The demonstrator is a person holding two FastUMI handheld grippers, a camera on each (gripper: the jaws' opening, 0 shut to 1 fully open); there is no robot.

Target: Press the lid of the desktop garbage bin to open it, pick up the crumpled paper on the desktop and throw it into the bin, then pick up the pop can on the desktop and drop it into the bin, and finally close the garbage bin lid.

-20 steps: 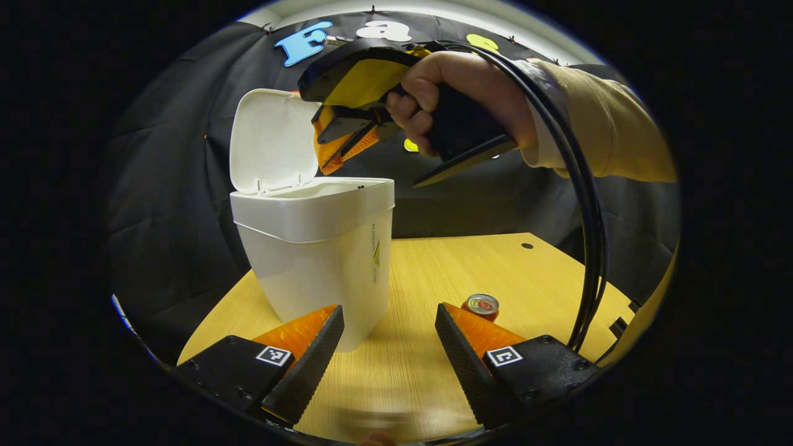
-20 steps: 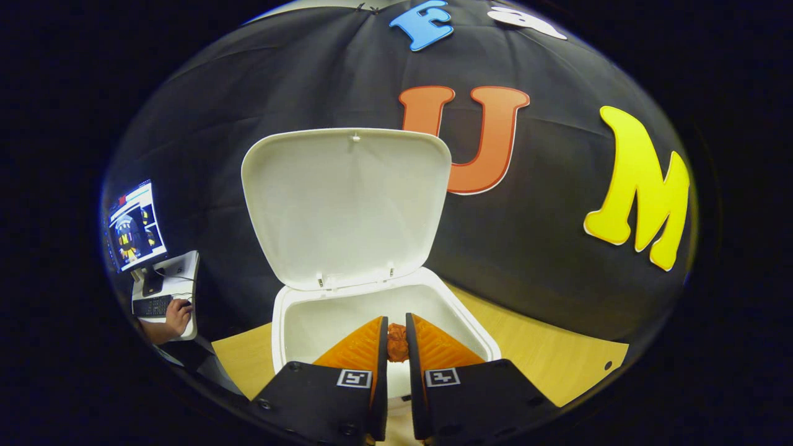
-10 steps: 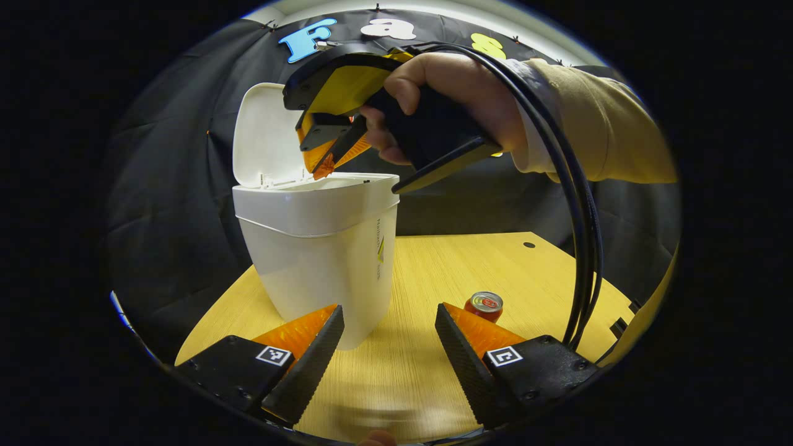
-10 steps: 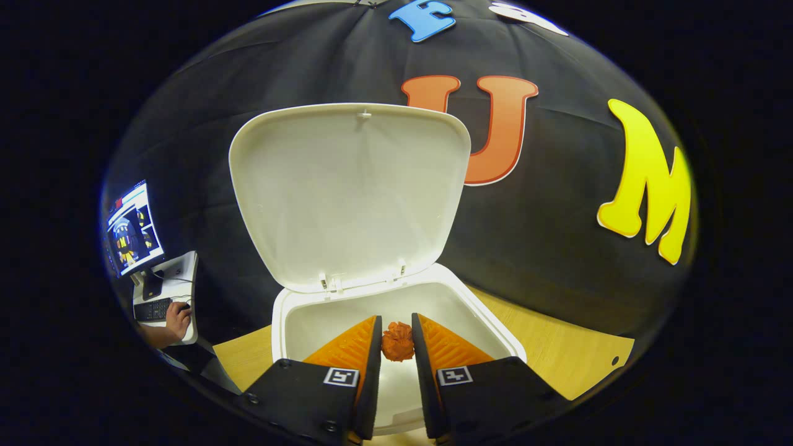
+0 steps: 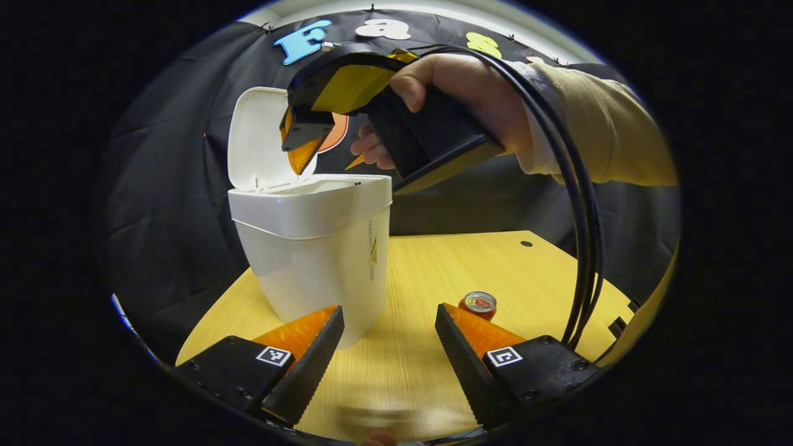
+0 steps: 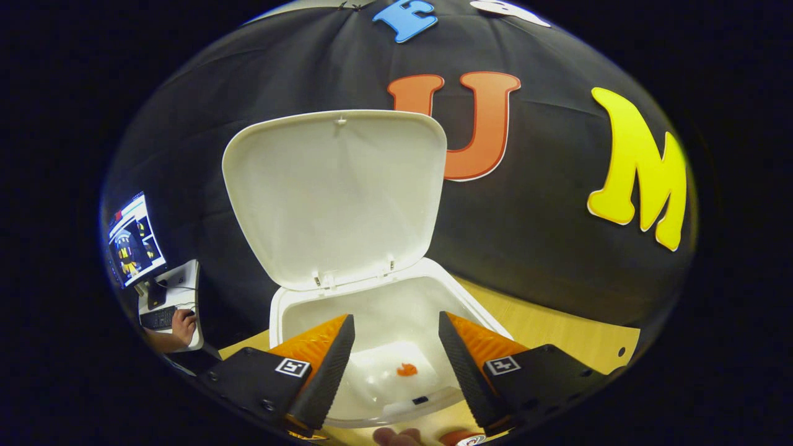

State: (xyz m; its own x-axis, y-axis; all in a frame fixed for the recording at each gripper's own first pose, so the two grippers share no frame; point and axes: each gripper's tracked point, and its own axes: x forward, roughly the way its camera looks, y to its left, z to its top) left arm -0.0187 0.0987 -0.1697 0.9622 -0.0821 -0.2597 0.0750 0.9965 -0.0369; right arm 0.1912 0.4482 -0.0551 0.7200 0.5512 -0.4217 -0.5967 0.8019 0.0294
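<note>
Hovering over the open white bin (image 6: pixel 396 310), the right gripper (image 6: pixel 396 347) has its fingers spread wide with nothing between them, and in the right gripper view the crumpled paper (image 6: pixel 407 370) lies small and orange on the bin's pale floor, down between the two fingers. The lid (image 6: pixel 334 198) stands tipped up at the bin's far side, toward twelve o'clock, hinged along the rim. At nine o'clock in that view a monitor (image 6: pixel 132 241) glows above a small desk, where a person's hand (image 6: pixel 184 323) rests by a keyboard. In the left gripper view the left gripper (image 5: pixel 389 359) sits low over the wooden surface (image 5: pixel 433 272), its fingers also wide apart and empty. The bin (image 5: pixel 313 248) stands just beyond its left finger at about eleven o'clock, lid (image 5: pixel 260 139) raised. The pop can (image 5: pixel 477 305) stands upright on the surface just past the right finger at about one o'clock, well apart from the bin. Higher up, at twelve o'clock, a hand (image 5: pixel 458 105) in a tan sleeve (image 5: pixel 607 136) holds the right gripper (image 5: pixel 300 152) nose-down above the bin's mouth, its tips close to the rim; from this side I cannot tell how far they are parted. Black cables (image 5: pixel 582 204) loop down from it at three o'clock.
</note>
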